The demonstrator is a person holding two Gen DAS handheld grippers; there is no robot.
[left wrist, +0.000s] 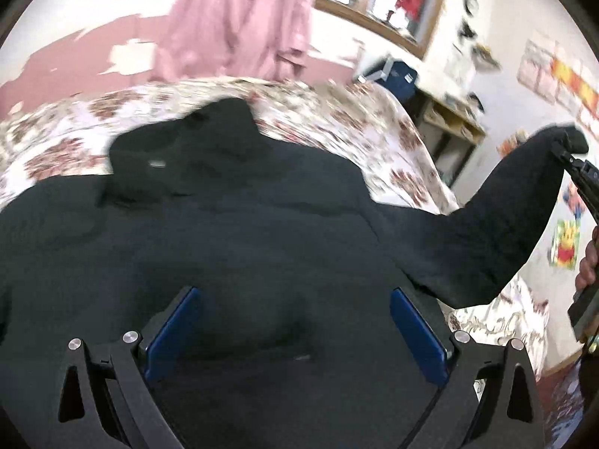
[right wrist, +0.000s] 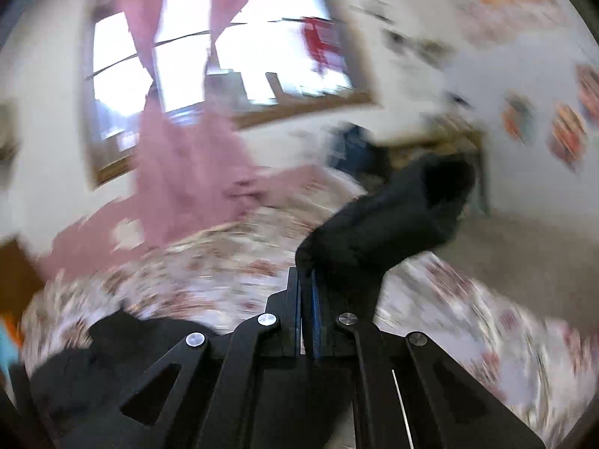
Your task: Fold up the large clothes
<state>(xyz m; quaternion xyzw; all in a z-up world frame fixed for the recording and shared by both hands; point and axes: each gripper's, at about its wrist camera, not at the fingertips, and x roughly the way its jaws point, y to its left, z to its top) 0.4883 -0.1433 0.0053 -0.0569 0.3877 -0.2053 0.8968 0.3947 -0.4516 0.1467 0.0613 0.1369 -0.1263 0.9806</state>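
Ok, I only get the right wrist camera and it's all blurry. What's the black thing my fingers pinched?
Observer: The left wrist view shows it: the end of a sleeve, held up in the air by the right gripper.
Operator: A sleeve of what?
Observer: A big black garment spread out on a flowery bedcover; the sleeve rises off its side.
Operator: And where's my other gripper?
Observer: The left gripper is over the middle of the garment, its blue fingers wide apart and holding nothing.
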